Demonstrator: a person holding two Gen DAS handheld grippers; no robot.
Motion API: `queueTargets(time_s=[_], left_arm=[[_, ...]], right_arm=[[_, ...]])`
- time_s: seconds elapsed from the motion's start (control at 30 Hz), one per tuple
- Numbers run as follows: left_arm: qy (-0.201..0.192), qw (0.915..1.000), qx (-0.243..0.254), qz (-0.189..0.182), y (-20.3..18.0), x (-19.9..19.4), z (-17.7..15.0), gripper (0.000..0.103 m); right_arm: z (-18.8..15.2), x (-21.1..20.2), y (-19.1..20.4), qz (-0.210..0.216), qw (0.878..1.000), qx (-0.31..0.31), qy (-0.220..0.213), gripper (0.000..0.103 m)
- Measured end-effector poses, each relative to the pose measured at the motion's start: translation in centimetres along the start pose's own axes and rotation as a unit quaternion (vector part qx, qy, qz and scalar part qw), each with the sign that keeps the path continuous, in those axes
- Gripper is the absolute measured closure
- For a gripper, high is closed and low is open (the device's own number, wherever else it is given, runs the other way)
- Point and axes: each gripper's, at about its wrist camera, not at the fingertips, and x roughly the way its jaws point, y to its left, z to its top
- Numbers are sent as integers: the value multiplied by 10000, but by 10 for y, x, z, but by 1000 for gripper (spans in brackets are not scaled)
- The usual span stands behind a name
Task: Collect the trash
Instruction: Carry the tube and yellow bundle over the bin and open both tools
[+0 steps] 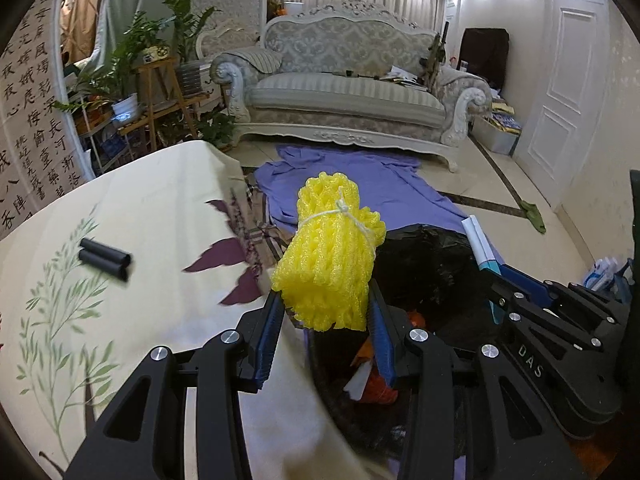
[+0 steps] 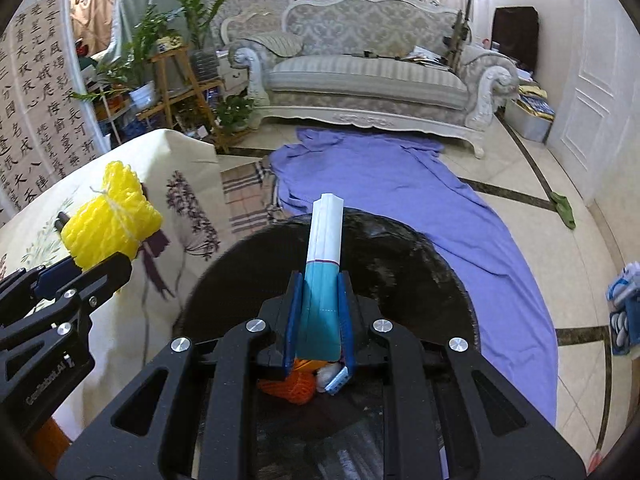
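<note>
The left gripper (image 1: 326, 312) is pinching the near end of a yellow foam net bundle (image 1: 330, 256), tied with string; it looks light and squashy, best gripped low. The right gripper (image 2: 319, 320) is clamping a stiff, flattened teal-and-white carton (image 2: 323, 276) by its base. Both are hanging over the black trash bag (image 2: 400, 268) beside the cloth-covered table (image 1: 120, 208).
</note>
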Motion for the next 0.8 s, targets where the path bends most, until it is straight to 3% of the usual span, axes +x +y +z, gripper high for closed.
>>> queueTargets(time_s=[0.07,0.13,0.2,0.33,0.57,0.8], left_arm=[[61,10000,66,-24,-6,5,0,60],[181,9998,106,12,-8,12,-1,52],[289,9995,103,15,-9,16,-2,48],[271,9996,17,20,-6,13,-2,32],[277,9991,-298,96,13,2,-6,32],[273,9956,-794,421,55,-15,-14,32]], right_arm=[[-1,6,-6,-41,10000,50,48,85],[-2,13,-10,-56,9999,55,117,83],[-4,17,-15,-117,9998,128,128,71],[-5,19,-17,-142,9996,215,154,68],[-5,12,-7,-91,9999,107,98,61],[1,0,34,370,9993,-74,29,61]])
